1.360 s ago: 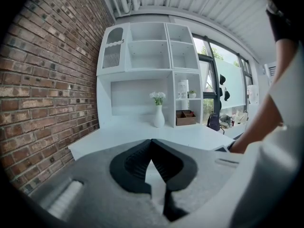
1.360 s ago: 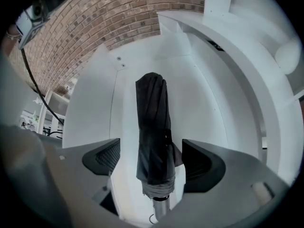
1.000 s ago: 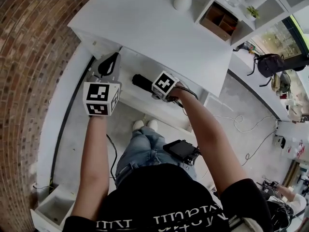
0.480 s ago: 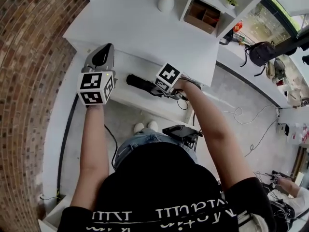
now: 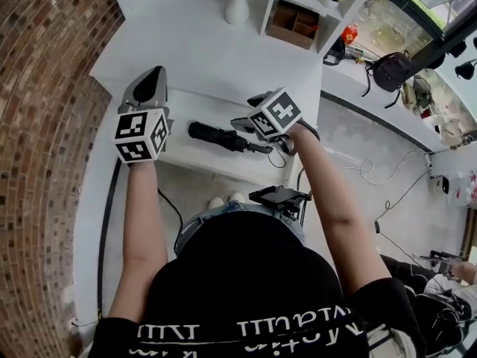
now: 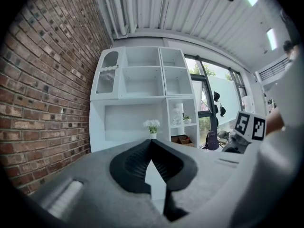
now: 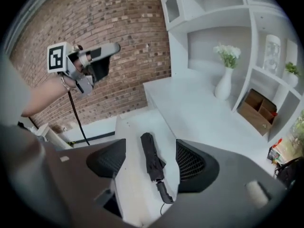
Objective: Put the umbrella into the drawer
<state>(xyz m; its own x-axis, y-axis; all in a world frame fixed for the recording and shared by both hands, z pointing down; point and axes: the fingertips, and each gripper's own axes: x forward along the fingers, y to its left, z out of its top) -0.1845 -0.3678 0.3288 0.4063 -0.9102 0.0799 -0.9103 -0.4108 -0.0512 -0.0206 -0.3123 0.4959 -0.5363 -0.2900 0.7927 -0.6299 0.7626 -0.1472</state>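
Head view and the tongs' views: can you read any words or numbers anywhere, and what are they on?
No text reads clearly anywhere.
White print on the black shirt: upside down and cut off, unreadable.
The left marker cube and the right marker cube: black-and-white square patterns, not letters.
The red thing by the window: too small to read.
The umbrella: no label visible.

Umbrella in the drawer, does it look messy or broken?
A little messy: the folded black umbrella lies flat in the open drawer, and a loose flap of cloth sticks out near its handle. Nothing looks broken or spilled.
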